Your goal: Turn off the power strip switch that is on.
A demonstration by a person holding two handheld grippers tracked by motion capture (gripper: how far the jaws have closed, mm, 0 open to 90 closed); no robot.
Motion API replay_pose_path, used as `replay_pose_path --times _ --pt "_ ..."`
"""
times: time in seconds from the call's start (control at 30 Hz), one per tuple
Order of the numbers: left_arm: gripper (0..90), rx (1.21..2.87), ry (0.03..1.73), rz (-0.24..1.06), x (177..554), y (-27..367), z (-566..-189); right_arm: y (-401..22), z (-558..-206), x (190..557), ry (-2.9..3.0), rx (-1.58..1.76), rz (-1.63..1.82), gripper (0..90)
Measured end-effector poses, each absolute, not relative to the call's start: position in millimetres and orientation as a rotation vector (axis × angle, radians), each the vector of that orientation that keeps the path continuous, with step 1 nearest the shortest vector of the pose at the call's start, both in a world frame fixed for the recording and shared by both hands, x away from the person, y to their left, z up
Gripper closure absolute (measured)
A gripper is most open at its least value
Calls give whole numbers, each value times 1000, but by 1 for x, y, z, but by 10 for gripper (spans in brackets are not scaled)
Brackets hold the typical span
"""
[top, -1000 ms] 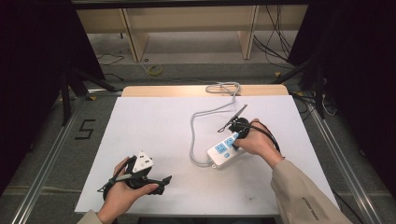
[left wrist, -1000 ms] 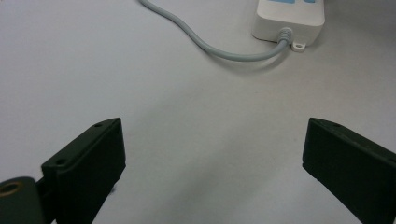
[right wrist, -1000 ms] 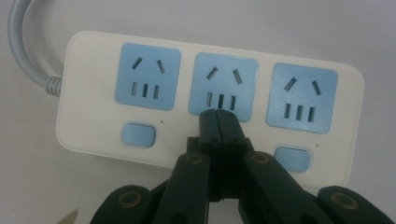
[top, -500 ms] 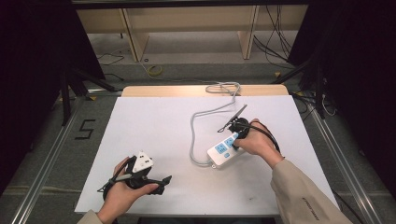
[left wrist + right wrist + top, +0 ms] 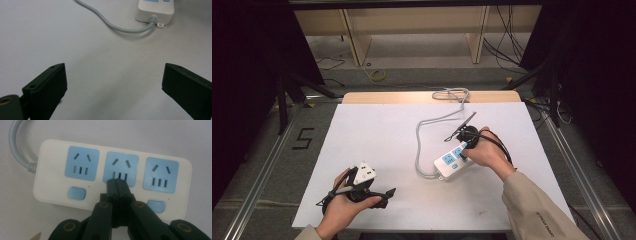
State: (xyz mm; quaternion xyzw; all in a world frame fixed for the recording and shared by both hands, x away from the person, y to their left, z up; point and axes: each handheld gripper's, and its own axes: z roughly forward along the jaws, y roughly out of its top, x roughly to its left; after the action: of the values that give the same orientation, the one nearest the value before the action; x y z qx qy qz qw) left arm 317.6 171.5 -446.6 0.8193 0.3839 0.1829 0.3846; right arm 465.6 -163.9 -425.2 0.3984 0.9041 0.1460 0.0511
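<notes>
A white power strip [image 5: 451,163] with three blue sockets lies right of the table's middle, and its grey cable [image 5: 419,135] loops toward the far edge. My right gripper [image 5: 463,146] is shut, empty, with its tips down on the strip. In the right gripper view the strip [image 5: 50,170] lies crosswise. The right gripper [image 5: 116,181] has its joined tips at the lower edge of the middle socket, covering the button below it. My left gripper [image 5: 387,198] stands open near the front left, empty. The left gripper [image 5: 113,80] faces the strip's cable end [image 5: 155,10] across bare table.
The white table top [image 5: 377,135] has a wooden strip along its far edge [image 5: 412,96]. Wooden shelving [image 5: 357,35] and loose cables lie on the floor beyond. Metal rails run along both sides of the table.
</notes>
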Motion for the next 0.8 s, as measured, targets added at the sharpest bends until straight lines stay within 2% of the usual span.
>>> replay_pose_path --times 0.8 --pt "55 2086 982 469 318 172 -447 -177 -414 454 2683 1201 584 900"
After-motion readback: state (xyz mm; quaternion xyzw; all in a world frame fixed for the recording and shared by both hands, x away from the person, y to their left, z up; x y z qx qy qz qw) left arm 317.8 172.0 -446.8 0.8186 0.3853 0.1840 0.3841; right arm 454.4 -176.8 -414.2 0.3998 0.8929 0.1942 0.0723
